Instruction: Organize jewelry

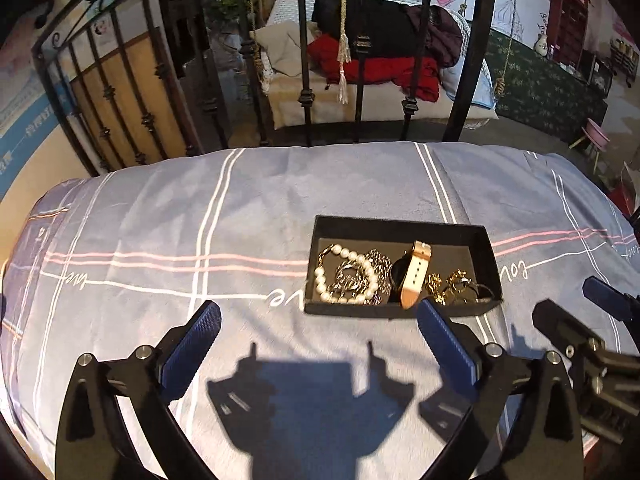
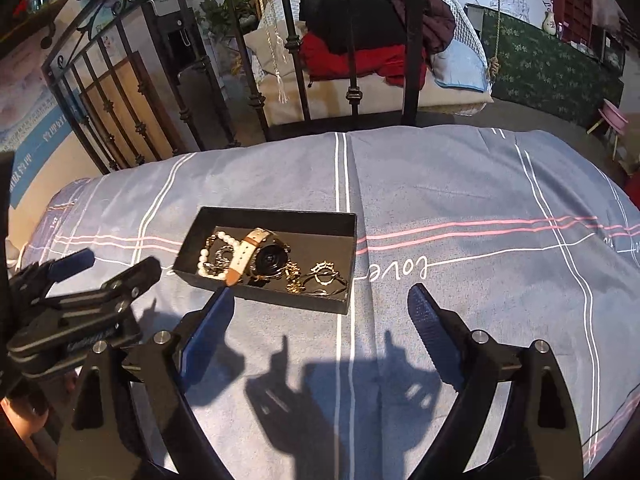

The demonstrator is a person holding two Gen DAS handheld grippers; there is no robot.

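Both hand-held grippers, left & right, hang wide open w/ nothing held above the bed, prob. since the pearl bracelet, watch & gold pieces already lie inside the black tray.

Looks like a lived-in bedroom at home. Shown by a bed under a striped quilt, a black iron bedframe, and clothes piled on a wicker swing seat.
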